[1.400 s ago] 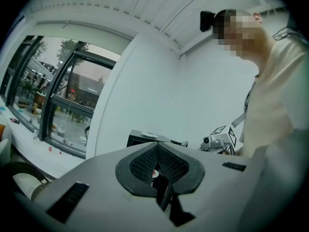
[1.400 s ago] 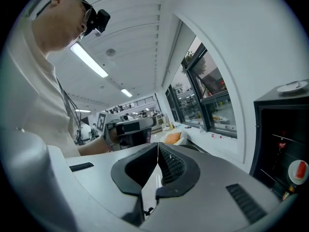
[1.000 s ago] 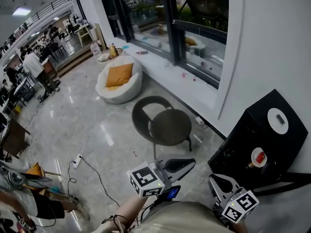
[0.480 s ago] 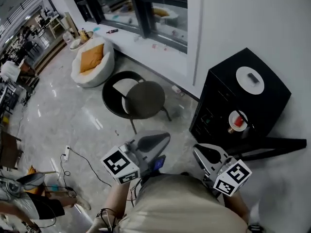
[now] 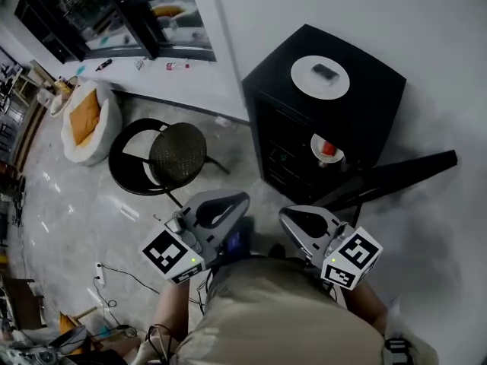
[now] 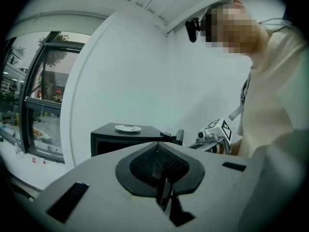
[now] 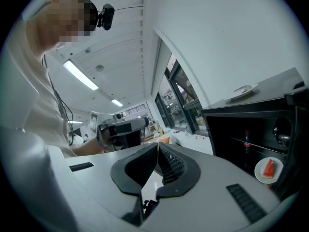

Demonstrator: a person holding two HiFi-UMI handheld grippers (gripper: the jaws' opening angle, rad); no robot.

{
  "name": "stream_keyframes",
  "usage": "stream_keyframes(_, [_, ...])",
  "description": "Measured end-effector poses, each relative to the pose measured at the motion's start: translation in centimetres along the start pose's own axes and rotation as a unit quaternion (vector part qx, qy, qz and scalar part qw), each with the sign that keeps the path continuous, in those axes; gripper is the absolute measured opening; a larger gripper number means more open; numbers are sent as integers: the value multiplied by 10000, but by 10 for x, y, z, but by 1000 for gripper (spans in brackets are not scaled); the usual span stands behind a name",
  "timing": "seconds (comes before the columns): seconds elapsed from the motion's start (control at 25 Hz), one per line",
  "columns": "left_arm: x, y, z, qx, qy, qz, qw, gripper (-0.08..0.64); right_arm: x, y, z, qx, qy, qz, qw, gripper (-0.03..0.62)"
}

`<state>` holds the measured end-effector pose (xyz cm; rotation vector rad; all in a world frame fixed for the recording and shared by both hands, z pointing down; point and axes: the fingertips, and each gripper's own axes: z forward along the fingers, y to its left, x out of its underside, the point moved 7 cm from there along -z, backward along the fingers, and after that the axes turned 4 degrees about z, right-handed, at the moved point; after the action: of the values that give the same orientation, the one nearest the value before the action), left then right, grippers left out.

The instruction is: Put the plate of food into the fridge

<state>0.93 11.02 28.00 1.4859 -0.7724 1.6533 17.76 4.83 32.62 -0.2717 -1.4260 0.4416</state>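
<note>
left gripper and right gripper: jaws pressed together, empty | plate atop black fridge, door open; red-food plate seemingly inside | approach level, spread jaws, pinch its edge without tilting

fridge front open | door juts right | chair left, seemingly clear

- Smooth matt grey plastic on the shells of the left gripper and the right gripper; ribbed black rubbery pads.
- Matt black casing on the fridge.
- Smooth white top plate.
- Polished, reflective pale floor, stone-like.
- Dark woven mesh seat and thin dark frame on the chair.
- Soft white cloth on the beanbag seat, with an orange cloth cushion.
- Smooth matt white wall.
</note>
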Motion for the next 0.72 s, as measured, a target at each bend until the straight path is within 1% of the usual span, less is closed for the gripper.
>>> stream_keyframes(0.12, [3, 4, 16, 285, 88, 141, 9995, 11, 1, -6, -5, 229, -43, 25, 9997, 23])
stream_keyframes(0.2, [9, 7, 29, 661, 141, 173, 9976, 11, 3, -13, -6, 471, -44, 27, 9989, 23])
stream_keyframes(0.28, [16, 11, 42, 1081, 170, 207, 9938, 11, 8, -24, -5, 753, -7, -7, 9972, 23])
stream_keyframes(0.32, [20, 14, 48, 1204, 193, 231, 9923, 11, 10, -30, -3, 842, 18, -10, 9964, 23])
stream_keyframes(0.44, [27, 30, 57, 1343, 312, 242, 9901, 11, 14, -42, 9, 974, 41, 118, 9952, 23])
stream_keyframes(0.56, [32, 56, 64, 1666, 280, 265, 9853, 11, 13, -48, 25, 1246, 25, 147, 9921, 23])
stream_keyframes(0.72, [28, 101, 67, 1854, 229, 504, 9811, 11, -3, -53, 58, 1526, 81, 71, 9882, 23])
